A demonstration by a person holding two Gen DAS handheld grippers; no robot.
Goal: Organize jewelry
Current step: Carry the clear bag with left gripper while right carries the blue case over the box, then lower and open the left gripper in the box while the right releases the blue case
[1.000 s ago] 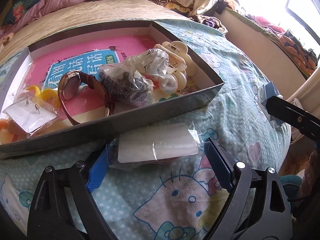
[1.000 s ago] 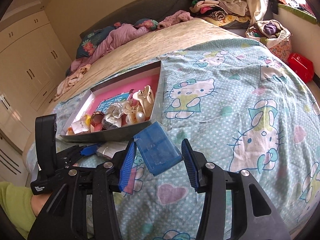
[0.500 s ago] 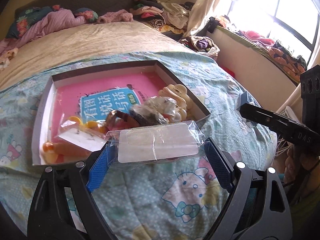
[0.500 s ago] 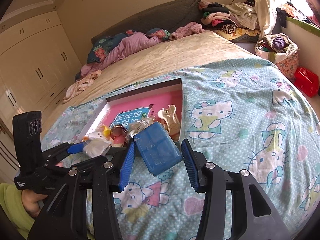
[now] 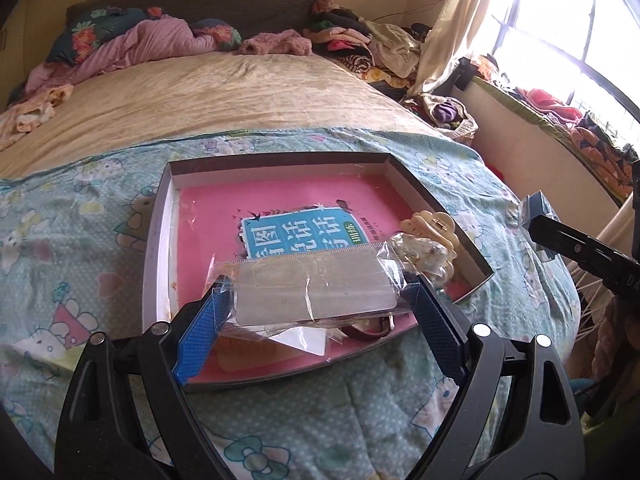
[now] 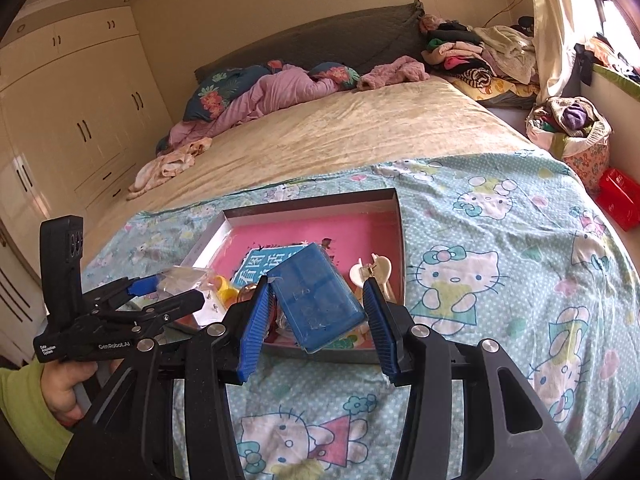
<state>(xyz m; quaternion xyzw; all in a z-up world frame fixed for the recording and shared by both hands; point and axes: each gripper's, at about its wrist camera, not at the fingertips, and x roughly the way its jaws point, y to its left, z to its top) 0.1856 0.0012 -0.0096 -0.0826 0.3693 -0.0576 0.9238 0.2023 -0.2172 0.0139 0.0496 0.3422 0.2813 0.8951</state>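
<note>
My left gripper (image 5: 316, 308) is shut on a clear plastic bag (image 5: 304, 280) with a white card inside, held by its two ends above the near side of the shallow box tray (image 5: 276, 158). My right gripper (image 6: 315, 285) is shut on a blue plastic case (image 6: 320, 300), tilted, above the tray's (image 6: 312, 200) near right corner. The tray lies on a Hello Kitty quilt (image 6: 480, 240) and holds a pink book, a cream hair claw (image 5: 430, 226), a brown watch strap (image 5: 368, 326) and small bagged pieces. The bag and the case hide most of the tray's near part.
The left gripper (image 6: 172, 290), held by a hand with a green sleeve (image 6: 24, 412), shows at the lower left of the right wrist view. Clothes and pillows are piled at the bed's head. A bag of clothes (image 6: 572, 128) and a red box (image 6: 618, 196) sit by the bed's right edge.
Both grippers have risen and drawn back with their loads. The bag has come up off the quilt and now hangs over the tray, which looks smaller and lower in both views.
</note>
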